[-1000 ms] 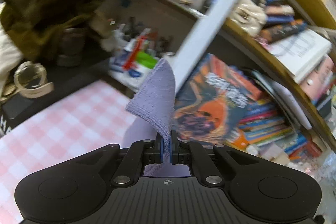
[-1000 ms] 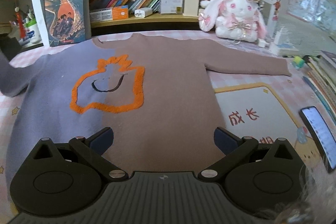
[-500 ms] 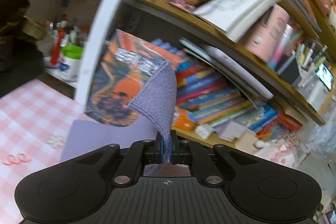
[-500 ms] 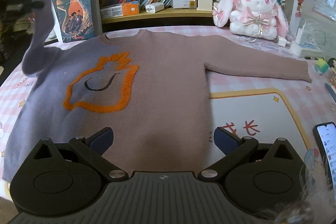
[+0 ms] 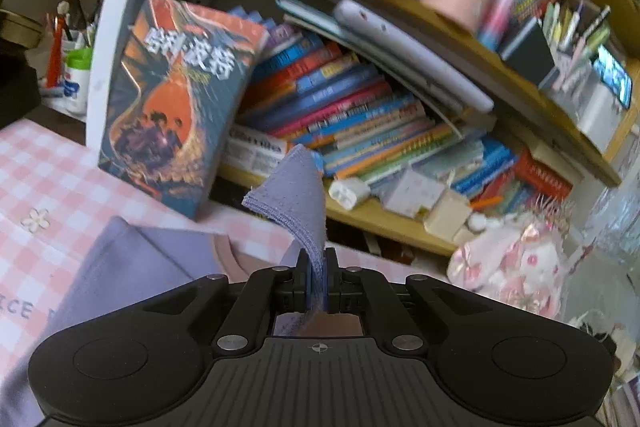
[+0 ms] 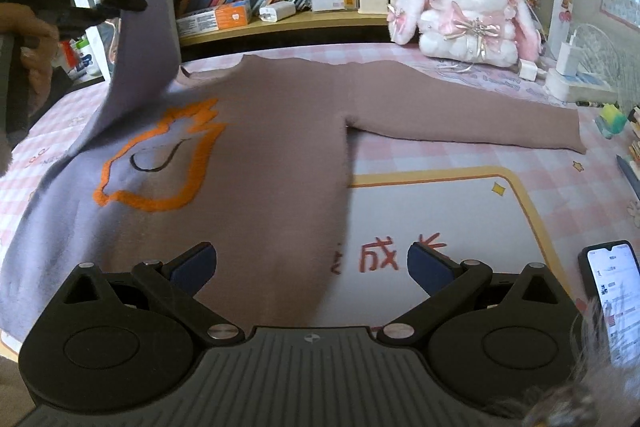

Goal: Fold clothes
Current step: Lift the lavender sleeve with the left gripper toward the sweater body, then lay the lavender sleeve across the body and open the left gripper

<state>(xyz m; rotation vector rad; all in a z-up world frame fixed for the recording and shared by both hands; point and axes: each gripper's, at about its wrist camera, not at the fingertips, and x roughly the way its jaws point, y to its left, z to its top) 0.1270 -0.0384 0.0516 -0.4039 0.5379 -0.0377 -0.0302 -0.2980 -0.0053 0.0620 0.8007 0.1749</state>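
Bookshelves crowd behind a pink checked tablecloth (image 6: 460,155) where a two-tone lilac-and-mauve knitted sweater (image 6: 256,155) lies flat. Left gripper (image 5: 319,277) pinches its lilac sleeve cuff (image 5: 298,195), lifted (hem partly hidden). Right gripper (image 6: 312,265) gapes empty above the sweater's hem.

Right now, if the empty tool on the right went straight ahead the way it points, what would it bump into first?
Probably the sweater lying flat on the table: the right tool is open and angled down over its lower part. Exact depth is unclear.
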